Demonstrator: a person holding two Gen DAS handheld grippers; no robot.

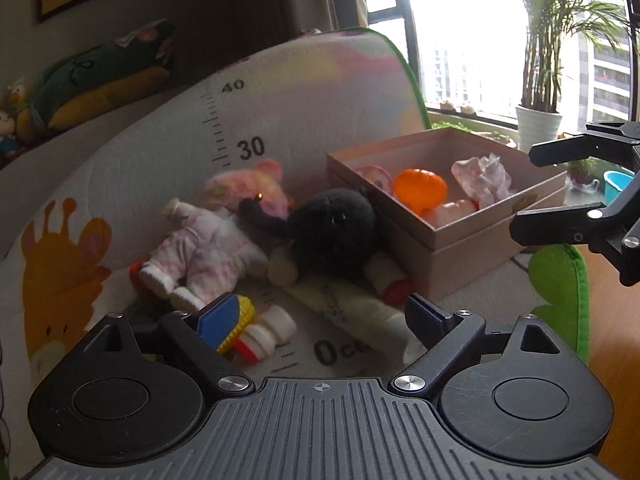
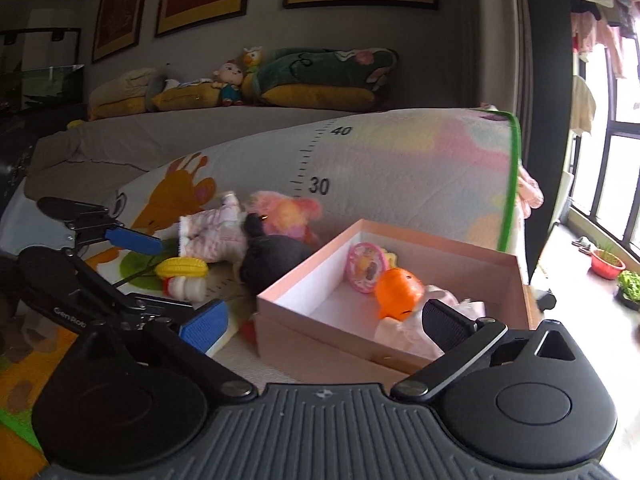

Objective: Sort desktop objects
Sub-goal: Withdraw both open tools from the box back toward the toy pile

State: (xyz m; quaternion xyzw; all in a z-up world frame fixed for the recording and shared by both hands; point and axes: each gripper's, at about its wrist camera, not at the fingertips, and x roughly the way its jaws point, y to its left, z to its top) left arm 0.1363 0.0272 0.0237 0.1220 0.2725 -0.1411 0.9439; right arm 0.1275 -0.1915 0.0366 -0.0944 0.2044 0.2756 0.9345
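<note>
Toys lie on a cartoon play mat [image 1: 280, 120]: a black plush [image 1: 332, 232], a doll in pink pyjamas [image 1: 200, 252], a pink plush [image 1: 256, 188], a cream tube [image 1: 344, 308], a yellow toy corn [image 1: 245, 314] and a small white bottle [image 1: 268, 332]. The pink box [image 1: 460, 240] at the right holds an orange toy [image 1: 419, 190], a round pink toy [image 2: 366, 268] and crumpled pink cloth [image 1: 484, 180]. My left gripper [image 1: 320, 316] is open low over the tube, with the corn by its left pad. My right gripper [image 2: 324, 322] hovers open over the box's near wall.
The mat curls up against a sofa [image 2: 180, 132] that carries cushions [image 2: 320, 76] and dolls. Right of the mat's green edge [image 1: 560, 280] is wooden floor [image 1: 616, 340]. A potted palm [image 1: 540, 120] stands by the window, and a red basin [image 2: 608, 264] is on the sill.
</note>
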